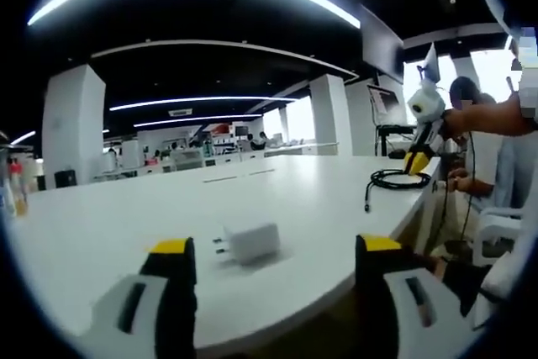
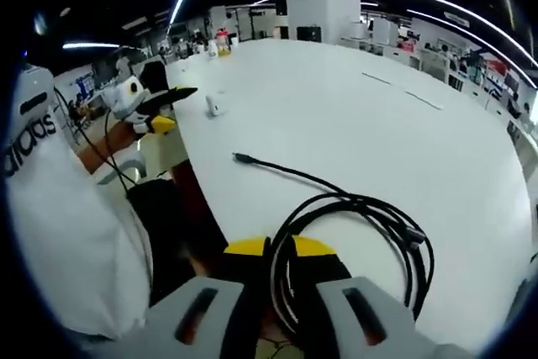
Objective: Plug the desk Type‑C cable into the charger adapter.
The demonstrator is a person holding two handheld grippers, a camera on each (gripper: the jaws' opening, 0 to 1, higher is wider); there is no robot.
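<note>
Left gripper view first. The left gripper (image 1: 273, 260) shows its two yellow-tipped jaws at the bottom of the frame, spread wide apart with nothing held between them. Just past the jaws, low in the middle of the frame, the white charger adapter (image 1: 250, 242) lies on its side on the big white table (image 1: 101, 233), its metal prongs pointing to the left. Far off at the right of the frame, the right gripper (image 1: 417, 162) reaches down to the table edge, right at the coiled black cable (image 1: 395, 180). One loose end of the cable hangs toward the near side of the coil. A person's bare arm (image 1: 496, 115) holds that gripper. A bottle (image 1: 16, 187) stands at the far left edge.

Right gripper view next. The right gripper (image 2: 280, 251) has its yellow-tipped jaws pressed close together at the bottom middle, with a loop of the black cable (image 2: 361, 208) pinched between them. The rest of the coil lies on the white table (image 2: 353, 115) to the lower right. One long end runs up and left, ending in a small plug (image 2: 242, 158) near the table edge. Farther up and left, the little white charger adapter (image 2: 213, 105) sits on the table. The left gripper (image 2: 164, 111) is just beside it, off the table edge, with its jaws apart. A person's white shirt (image 2: 59, 233) takes up the left side.
</note>
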